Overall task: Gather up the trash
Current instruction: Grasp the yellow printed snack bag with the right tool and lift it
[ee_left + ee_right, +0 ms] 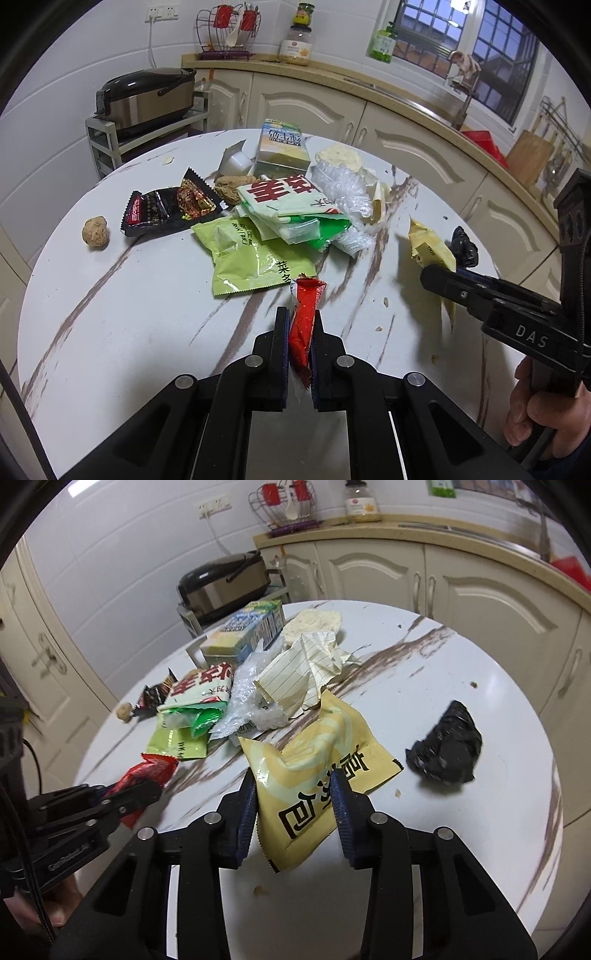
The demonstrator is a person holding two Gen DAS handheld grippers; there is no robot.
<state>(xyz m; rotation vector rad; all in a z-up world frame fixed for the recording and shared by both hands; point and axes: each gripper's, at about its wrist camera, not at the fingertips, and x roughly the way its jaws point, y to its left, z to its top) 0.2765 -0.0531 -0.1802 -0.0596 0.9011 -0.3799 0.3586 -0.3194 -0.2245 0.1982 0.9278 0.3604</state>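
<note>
A red wrapper [307, 295] stands upright between the pads of my left gripper [300, 318], which is shut on it just above the round marble-pattern table [147, 314]. From the right wrist view the same red wrapper [149, 770] sticks out of the left gripper [157, 788] at lower left. My right gripper [295, 786] has its pads against both sides of a buckled yellow packet [306, 812]. In the left wrist view that yellow packet [424, 240] hangs off the table from the right gripper [434, 275], casting a shadow below.
Mid-table is a pile of trash: green packets [255, 258], a milk carton [282, 147], lined paper [291, 675], clear plastic [251, 698] and a black snack wrapper [155, 214]. A brown ball [95, 232] lies left. A crumpled black bag [447, 746] lies right. Cabinets stand behind.
</note>
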